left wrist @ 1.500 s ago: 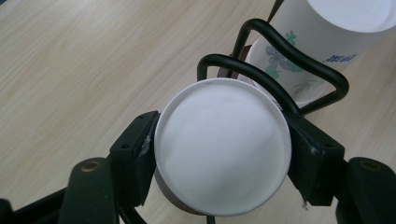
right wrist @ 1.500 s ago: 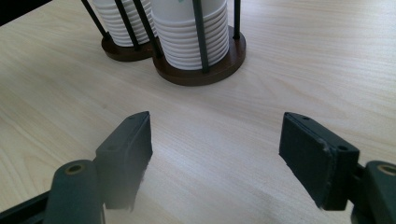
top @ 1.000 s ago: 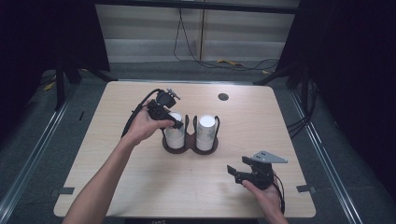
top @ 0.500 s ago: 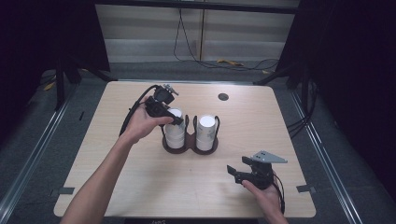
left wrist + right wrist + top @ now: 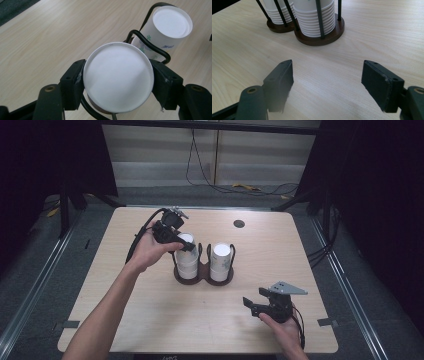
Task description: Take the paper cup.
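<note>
Gripping the top cup of the left stack, the left gripper has its jaws pressed on either side of the upturned white base, and that stack sits in the left well of the dark double cup holder at the middle of the table. The right stack stands just beside it in the other well, black wire loops rising between the two. Over on the near right, the right gripper rests low above the wood with its jaws wide apart and nothing between them, well clear of the holder.

Here's the danger, as I read it: these paper cups nest tightly, so a lift could drag a second cup up with the first, or haul the whole holder off the table since nothing pins it down. Squeeze too hard and the thin wall buckles. Tilt on the way up and the rim may snag that wire loop and tip the stand.
</note>
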`<state>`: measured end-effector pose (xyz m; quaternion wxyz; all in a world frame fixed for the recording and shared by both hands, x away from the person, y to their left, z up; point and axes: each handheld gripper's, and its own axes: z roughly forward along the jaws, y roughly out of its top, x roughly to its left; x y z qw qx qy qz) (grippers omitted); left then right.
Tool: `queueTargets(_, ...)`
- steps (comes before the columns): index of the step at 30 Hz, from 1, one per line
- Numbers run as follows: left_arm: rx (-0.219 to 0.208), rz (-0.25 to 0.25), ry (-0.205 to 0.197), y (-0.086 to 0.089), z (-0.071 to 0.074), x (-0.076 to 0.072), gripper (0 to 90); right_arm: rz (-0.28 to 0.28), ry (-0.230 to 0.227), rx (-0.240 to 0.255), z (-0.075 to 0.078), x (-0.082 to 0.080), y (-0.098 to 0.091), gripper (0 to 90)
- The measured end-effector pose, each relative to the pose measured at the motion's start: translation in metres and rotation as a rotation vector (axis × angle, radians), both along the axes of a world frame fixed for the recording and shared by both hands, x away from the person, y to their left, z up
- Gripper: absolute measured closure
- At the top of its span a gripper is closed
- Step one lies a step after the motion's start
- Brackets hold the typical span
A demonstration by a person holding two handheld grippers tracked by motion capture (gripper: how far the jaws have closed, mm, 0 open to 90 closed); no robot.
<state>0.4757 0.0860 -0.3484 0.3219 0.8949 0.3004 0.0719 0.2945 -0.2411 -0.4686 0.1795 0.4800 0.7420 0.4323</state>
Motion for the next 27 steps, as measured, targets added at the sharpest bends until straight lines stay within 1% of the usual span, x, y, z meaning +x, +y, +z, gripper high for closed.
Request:
queueTargets(2, 0.004, -0.011, 0.002, -0.001, -0.002, 0.0, 34.0, 0.001, 0.0, 0.0, 0.0, 0.0, 0.0, 25.5)
queueTargets(5, 0.007, -0.005, 0.001, -0.002, -0.002, 0.0, 33.8, 0.002, -0.003, -0.002, 0.0, 0.0, 0.0, 25.5)
queueTargets(11, 0.024, -0.024, -0.004, -0.004, -0.003, 0.0, 34.0, 0.0, 0.0, 0.002, 0.0, 0.0, 0.0, 25.5)
queueTargets(14, 0.02, -0.023, -0.005, -0.004, -0.003, 0.0, 36.6, 0.001, -0.001, -0.001, 0.0, 0.0, 0.0, 25.5)
queueTargets(15, 0.03, -0.036, -0.007, -0.003, -0.003, 0.0, 37.5, 0.001, -0.002, 0.0, 0.0, 0.0, 0.0, 25.5)
queueTargets(17, 0.047, -0.044, -0.007, -0.005, -0.004, -0.001, 37.7, 0.001, 0.0, 0.002, 0.0, 0.0, 0.0, 25.5)
queueTargets(20, 0.053, -0.049, -0.012, -0.007, -0.006, -0.001, 37.7, 0.0, -0.003, 0.0, 0.0, 0.0, 0.0, 25.5)
queueTargets(21, 0.057, -0.049, -0.008, -0.007, -0.007, -0.001, 37.6, 0.0, -0.002, 0.0, 0.0, 0.0, 0.0, 25.5)
queueTargets(22, 0.07, -0.054, -0.01, -0.008, -0.008, -0.001, 37.2, 0.001, -0.002, 0.004, 0.0, 0.0, 0.0, 25.5)
queueTargets(23, 0.074, -0.057, 0.001, -0.009, -0.009, 0.0, 35.1, 0.003, -0.003, 0.001, 0.0, 0.0, 0.0, 25.5)
queueTargets(24, 0.089, -0.06, 0.006, -0.01, -0.01, 0.0, 33.2, 0.001, -0.001, 0.002, 0.0, 0.0, 0.0, 25.5)
queueTargets(26, 0.115, -0.053, 0.007, -0.013, -0.013, 0.001, 32.3, -0.003, -0.003, 0.006, 0.0, 0.0, 0.0, 25.5)
queueTargets(27, 0.118, -0.049, 0.012, -0.014, -0.014, 0.001, 30.9, -0.001, -0.003, 0.005, 0.0, 0.0, -0.001, 25.5)
